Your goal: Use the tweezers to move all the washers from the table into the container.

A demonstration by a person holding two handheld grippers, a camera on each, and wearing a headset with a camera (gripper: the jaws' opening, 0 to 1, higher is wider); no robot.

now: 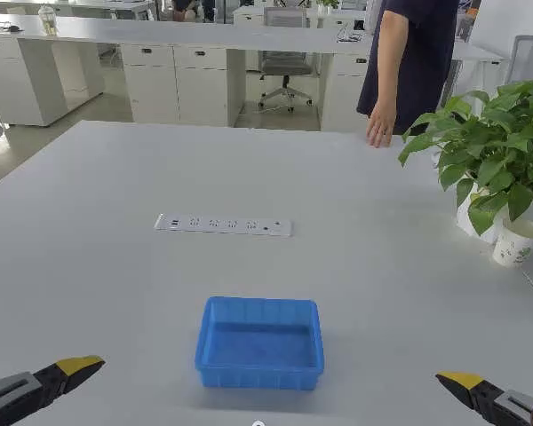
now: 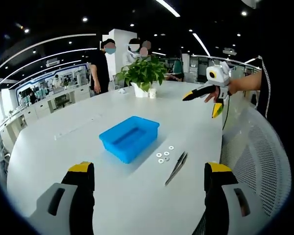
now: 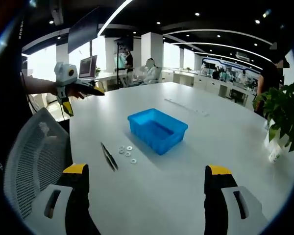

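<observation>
The blue plastic container [image 1: 259, 344] sits near the table's front edge, open side up. Several small washers [image 2: 164, 155] lie loose on the table beside it, seen too as washers [image 3: 126, 152]. Metal tweezers [image 2: 177, 167] lie flat just beyond the washers, nearer the table edge, again as tweezers [image 3: 109, 156]. My left gripper [image 2: 149, 178] stands open and empty, held off to the left of the container [image 2: 130, 137]. My right gripper [image 3: 147, 174] is open too, with nothing in it, off to the right of the container [image 3: 158, 129]. Each yellow-tipped gripper, left [image 1: 80, 366] and right [image 1: 453, 380], hovers low at a bottom corner.
A white power strip [image 1: 223, 224] lies mid-table. A potted plant [image 1: 502, 160] and a paper cup [image 1: 518, 241] stand at the right. A person [image 1: 409, 62] stands at the far edge. A mesh chair back [image 3: 34, 156] is by the near edge.
</observation>
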